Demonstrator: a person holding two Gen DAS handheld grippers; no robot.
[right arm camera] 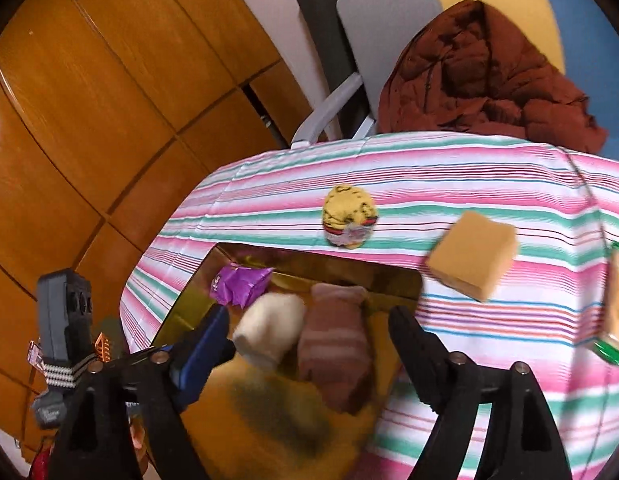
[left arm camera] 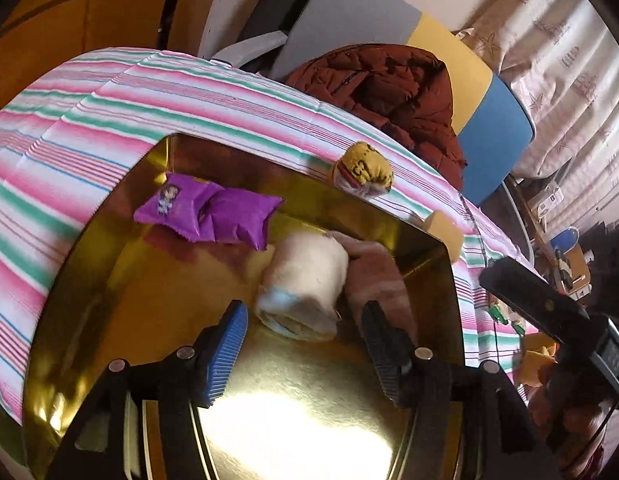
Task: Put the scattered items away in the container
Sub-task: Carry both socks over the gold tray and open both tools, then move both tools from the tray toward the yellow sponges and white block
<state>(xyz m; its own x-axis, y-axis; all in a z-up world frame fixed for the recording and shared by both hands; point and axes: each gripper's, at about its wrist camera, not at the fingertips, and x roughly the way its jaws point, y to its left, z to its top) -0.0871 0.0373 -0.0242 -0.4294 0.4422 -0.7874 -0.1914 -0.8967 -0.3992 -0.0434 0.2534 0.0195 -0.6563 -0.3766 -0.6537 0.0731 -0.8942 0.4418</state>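
Observation:
A shiny gold tin sits on the striped tablecloth. Inside it lie a purple snack packet, a white rolled sock and a pink striped rolled sock. My left gripper hangs open over the tin, the white roll just ahead of its tips, untouched. My right gripper is open too, both rolls lying loose between its spread fingers. Outside the tin rest a yellow sock ball and a yellow sponge.
A green-edged yellow packet lies at the table's right side. A red-brown jacket is heaped on a chair behind the table. Wooden cabinet doors stand to the left. The table edge curves close behind the tin.

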